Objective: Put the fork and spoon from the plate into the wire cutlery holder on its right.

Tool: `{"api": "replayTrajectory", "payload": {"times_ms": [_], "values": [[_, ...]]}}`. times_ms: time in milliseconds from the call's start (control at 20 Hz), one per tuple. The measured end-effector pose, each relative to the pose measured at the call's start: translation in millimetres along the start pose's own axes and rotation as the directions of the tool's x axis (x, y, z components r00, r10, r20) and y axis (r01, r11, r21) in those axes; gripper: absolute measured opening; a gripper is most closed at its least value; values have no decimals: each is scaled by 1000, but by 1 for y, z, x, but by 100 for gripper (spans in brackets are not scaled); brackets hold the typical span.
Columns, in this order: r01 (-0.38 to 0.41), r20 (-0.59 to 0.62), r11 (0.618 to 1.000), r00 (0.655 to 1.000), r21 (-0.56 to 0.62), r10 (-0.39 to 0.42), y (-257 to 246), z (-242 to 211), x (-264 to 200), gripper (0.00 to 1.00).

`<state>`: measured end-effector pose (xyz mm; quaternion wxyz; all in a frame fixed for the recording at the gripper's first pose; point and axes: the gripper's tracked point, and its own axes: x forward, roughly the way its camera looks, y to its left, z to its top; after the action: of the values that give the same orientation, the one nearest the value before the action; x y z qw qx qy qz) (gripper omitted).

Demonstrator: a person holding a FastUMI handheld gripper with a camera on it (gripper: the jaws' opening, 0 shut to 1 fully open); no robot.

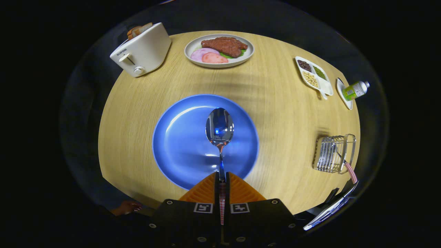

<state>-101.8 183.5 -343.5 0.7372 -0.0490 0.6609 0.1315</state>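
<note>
Staged dining setup in a dark booth: round wooden table point(275, 113), toaster point(142, 48), plate of food point(219, 50), divided snack dish point(314, 75).

A white toaster point(142, 49) with bread in its slots stands at the far left edge of the round wooden counter point(275, 113). A white plate of sliced meats point(219, 50) sits at the far edge. Along the right edge lie a divided dish of beans point(313, 75) and a tipped green bottle point(356, 90) on a saucer point(344, 93).
</note>
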Motion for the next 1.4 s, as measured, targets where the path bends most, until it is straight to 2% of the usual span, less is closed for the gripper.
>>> {"api": "replayTrajectory", "payload": {"times_ms": [400, 750, 900, 1150, 1300, 1400], "values": [[90, 44, 992, 995, 92, -94, -118, -7, -52, 4], [104, -12, 989, 995, 105, -103, -196, -20, -78, 5], [83, -83, 993, 994, 84, -76, -218, -27, -73, 5], [33, -238, 999, 970, -34, -40, -246, -31, -63, 5], [5, -335, 996, 942, -93, -36, -256, -31, -53, 5], [-30, -414, 995, 910, -96, -13, -257, -37, -48, 5]]}}
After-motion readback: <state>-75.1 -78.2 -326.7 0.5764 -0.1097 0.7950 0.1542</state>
